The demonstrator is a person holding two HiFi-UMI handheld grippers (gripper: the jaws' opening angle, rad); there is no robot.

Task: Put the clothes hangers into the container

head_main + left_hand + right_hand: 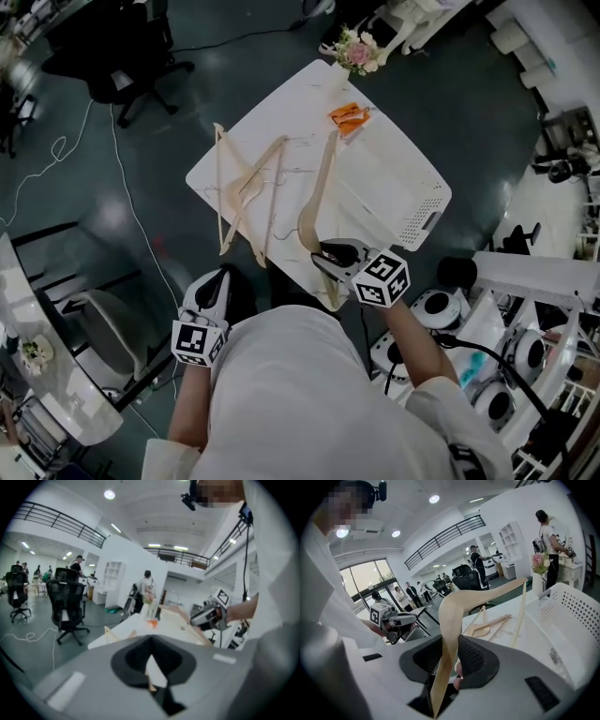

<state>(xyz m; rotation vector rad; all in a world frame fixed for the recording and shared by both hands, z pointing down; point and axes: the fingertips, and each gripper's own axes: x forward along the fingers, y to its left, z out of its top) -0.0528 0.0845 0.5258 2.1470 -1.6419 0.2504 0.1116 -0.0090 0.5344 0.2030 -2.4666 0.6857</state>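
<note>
One wooden hanger was clamped by its end in the right gripper, raised over the near edge of the table, presumably for carrying into the perforated container at the right edge; the left gripper was closed, empty.

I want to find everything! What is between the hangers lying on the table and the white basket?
In the head view, another hanger, held by the right gripper, is between the lying hangers and the basket.

No legible writing in any view.
A small printed label on the wall of the white container is too blurred to read.
</note>
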